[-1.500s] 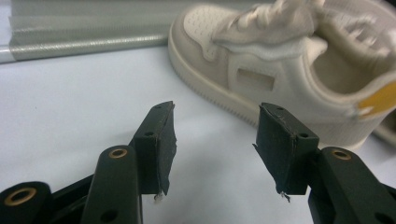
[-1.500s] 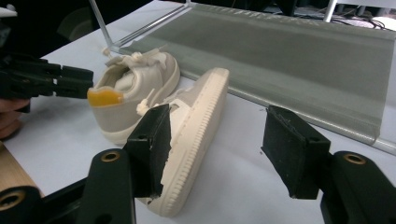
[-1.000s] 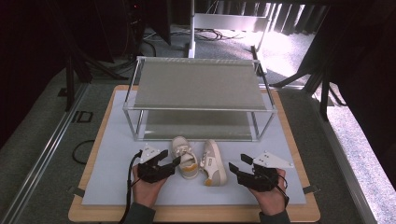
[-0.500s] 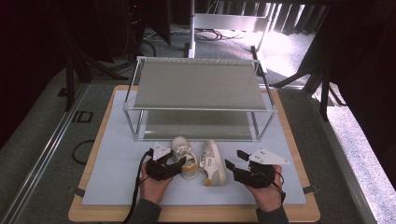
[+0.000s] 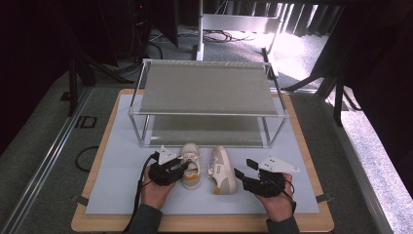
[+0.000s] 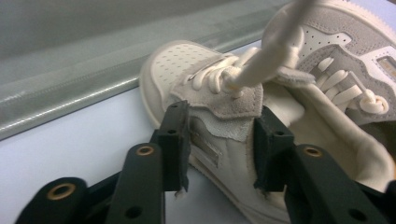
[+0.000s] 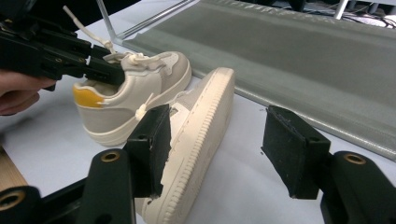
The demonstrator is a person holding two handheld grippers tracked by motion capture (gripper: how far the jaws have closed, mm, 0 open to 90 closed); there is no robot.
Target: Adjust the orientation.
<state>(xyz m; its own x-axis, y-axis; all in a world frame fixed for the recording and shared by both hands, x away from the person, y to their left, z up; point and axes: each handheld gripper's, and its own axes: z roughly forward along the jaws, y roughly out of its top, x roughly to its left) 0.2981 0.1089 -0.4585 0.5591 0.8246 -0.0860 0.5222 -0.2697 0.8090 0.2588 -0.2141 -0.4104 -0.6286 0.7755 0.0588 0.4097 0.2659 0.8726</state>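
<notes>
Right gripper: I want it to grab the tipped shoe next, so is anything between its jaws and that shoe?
Nothing visible. The right gripper is open, and the tipped shoe lies on its side just ahead, its sole facing the gap between the jaws.

Two cream low-top shoes are located side by side on the pale grey mat (image 5: 117, 190), near its front edge and just in front of the lower shelf of the metal-framed rack (image 5: 209, 97). The left shoe (image 5: 189, 165) is stood upright on its sole, toe directed toward the rack; a yellow heel tab, a perforated toe cap, grey suede panels and loose cream laces are visible, and its side wall at the collar is straddled by the jaws of the left gripper (image 6: 219, 144). The right shoe (image 5: 223, 170) is tipped onto its side, its ribbed cream sole turned toward the right edge of the mat, toe toward the rack. The two shoes are seen close together; contact cannot be determined.
</notes>
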